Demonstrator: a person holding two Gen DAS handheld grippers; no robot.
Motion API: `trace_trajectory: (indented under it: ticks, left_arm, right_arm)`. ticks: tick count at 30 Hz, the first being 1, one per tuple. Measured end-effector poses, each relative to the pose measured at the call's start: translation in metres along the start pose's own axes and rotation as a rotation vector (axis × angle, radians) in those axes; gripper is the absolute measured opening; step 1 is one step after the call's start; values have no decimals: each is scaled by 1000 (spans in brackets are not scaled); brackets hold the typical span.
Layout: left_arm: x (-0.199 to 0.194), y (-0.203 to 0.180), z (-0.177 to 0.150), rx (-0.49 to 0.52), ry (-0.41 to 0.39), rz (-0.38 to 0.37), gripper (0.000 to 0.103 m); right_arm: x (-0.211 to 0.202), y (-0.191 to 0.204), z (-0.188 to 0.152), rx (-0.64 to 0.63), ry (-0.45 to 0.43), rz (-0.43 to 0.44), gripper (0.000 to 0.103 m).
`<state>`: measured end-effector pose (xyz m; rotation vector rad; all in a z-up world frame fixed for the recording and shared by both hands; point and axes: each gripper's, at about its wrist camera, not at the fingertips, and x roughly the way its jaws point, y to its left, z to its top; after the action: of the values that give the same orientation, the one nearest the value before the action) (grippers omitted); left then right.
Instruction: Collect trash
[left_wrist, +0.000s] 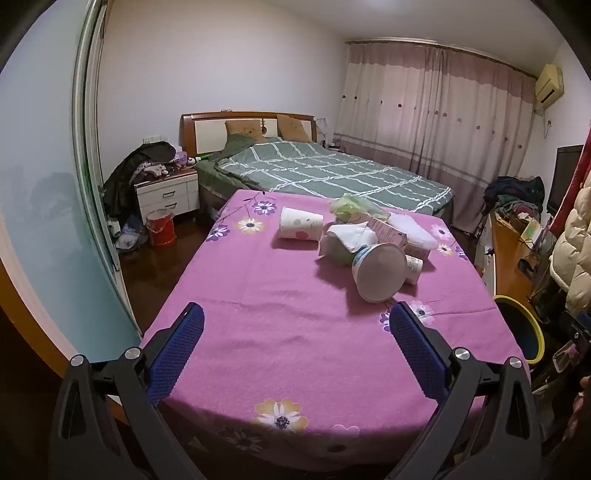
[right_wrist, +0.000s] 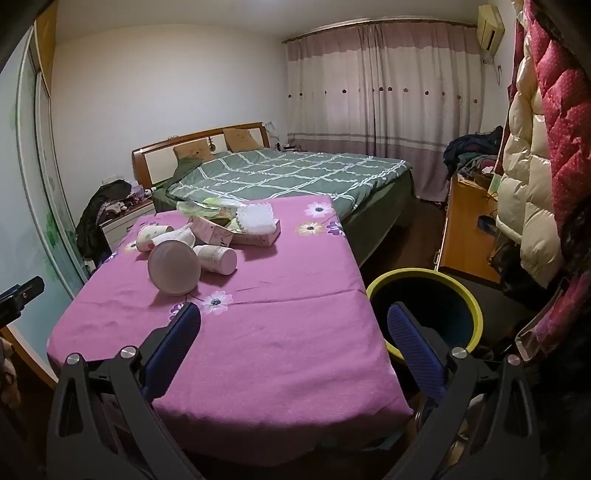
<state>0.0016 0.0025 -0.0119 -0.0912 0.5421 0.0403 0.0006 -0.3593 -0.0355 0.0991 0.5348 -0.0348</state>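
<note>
Both of my pairs of jaws stand spread as wide as they go, and nothing sits between the blue pads of either one. My left gripper (left_wrist: 295, 332) hovers over the near end of the tabletop (left_wrist: 280, 332), which is covered by a pink cloth with printed flowers; its pads touch nothing. My right gripper (right_wrist: 293, 332) hangs over the right-hand edge of the same tabletop, one finger above the cloth and the other above the yellow-rimmed bin (right_wrist: 424, 310) that stands on the floor just beside the tabletop.

Trash lies in a loose heap toward the far end of the cloth, well apart from both grippers. Nearest is a large tipped-over tub (left_wrist: 378, 271) with its round bottom facing me. Just beside it lies a small white cup (left_wrist: 413, 269) on its side. Farther back and to the left, a paper cup with coloured dots (left_wrist: 300, 223) lies on its side. Between them is a crumpled white tissue (left_wrist: 349, 236), touching a flat pink box (left_wrist: 388, 230), with a green wrapper (left_wrist: 351, 206) behind. Beyond the tabletop stands a bed with a green checked cover (left_wrist: 332, 173).
</note>
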Motion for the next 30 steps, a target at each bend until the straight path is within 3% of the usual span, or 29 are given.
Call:
trace_trajectory:
  ticks: [30]
  left_arm:
    - [8,0,5,2,18,11,99]
  right_arm:
    - [7,1,0,3,17,5,97]
